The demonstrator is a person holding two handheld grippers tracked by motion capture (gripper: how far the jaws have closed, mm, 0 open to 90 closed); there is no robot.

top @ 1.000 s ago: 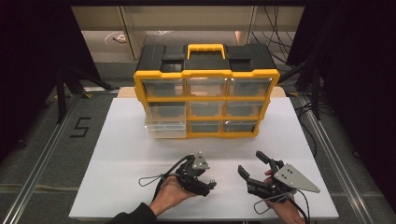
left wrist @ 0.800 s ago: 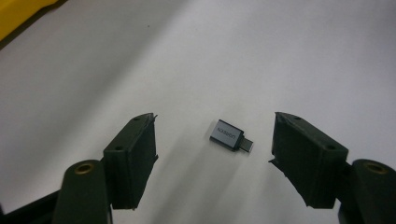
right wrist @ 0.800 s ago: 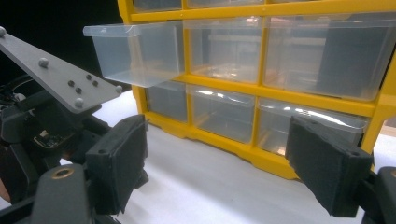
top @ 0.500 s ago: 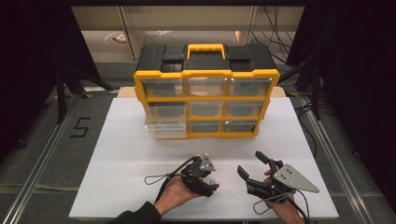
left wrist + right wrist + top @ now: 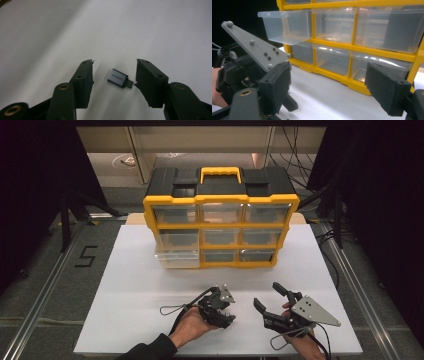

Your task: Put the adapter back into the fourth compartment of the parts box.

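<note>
USB adapter lies flat on the white table between the left gripper's jaws, which have just been closing and now stand about half open, the pad at three o'clock just at its plug, the nine o'clock pad a little apart. It looks like the pick-up step; next the jaws must pinch it squarely. Over to the right gripper: wide open, empty, hovering at five o'clock from the yellow drawer cabinet, whose clear drawer stands pulled out.
</note>
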